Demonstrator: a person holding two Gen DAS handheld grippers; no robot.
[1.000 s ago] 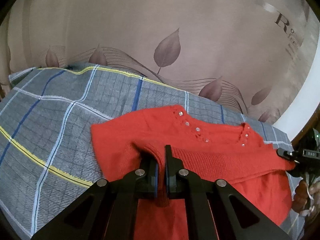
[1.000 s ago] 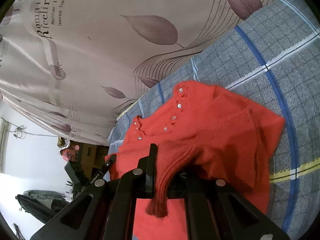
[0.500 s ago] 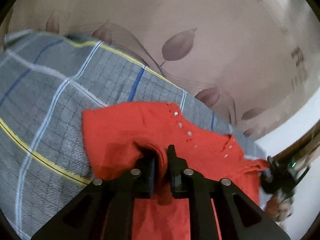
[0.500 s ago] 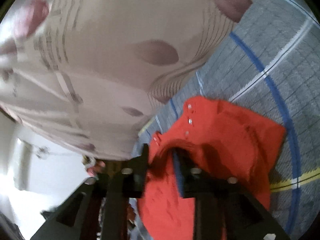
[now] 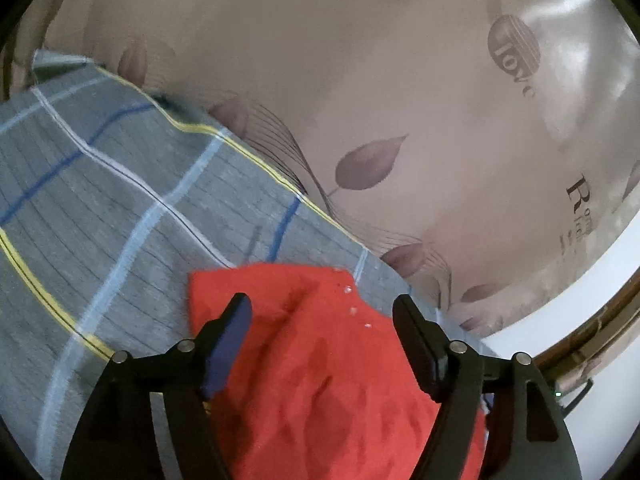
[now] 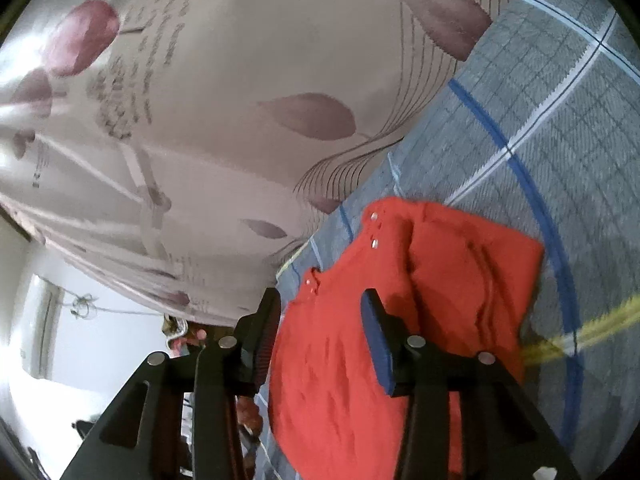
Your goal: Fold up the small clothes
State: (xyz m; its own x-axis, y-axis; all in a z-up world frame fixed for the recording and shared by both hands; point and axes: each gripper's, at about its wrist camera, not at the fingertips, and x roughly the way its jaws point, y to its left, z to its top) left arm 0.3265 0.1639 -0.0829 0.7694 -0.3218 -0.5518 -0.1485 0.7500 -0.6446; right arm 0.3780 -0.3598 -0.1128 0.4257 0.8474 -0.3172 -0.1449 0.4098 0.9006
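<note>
Both grippers released the red sweater beside the curtain.

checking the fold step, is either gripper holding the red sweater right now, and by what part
Nothing is held. The left gripper and right gripper are both opening, pads clear of the red sweater lying on the checked blanket.

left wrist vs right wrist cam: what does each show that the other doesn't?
Left wrist only: the left gripper, jaws opening with nothing pinched, and a round "love" print on the curtain.

Right wrist only: the right gripper, jaws opening with nothing pinched, a white wall with a hanging cord, and the sweater's folded-over layer.

Both: the red knit sweater with small shiny studs, lying on the grey checked blanket, and the beige leaf-print curtain behind.
</note>
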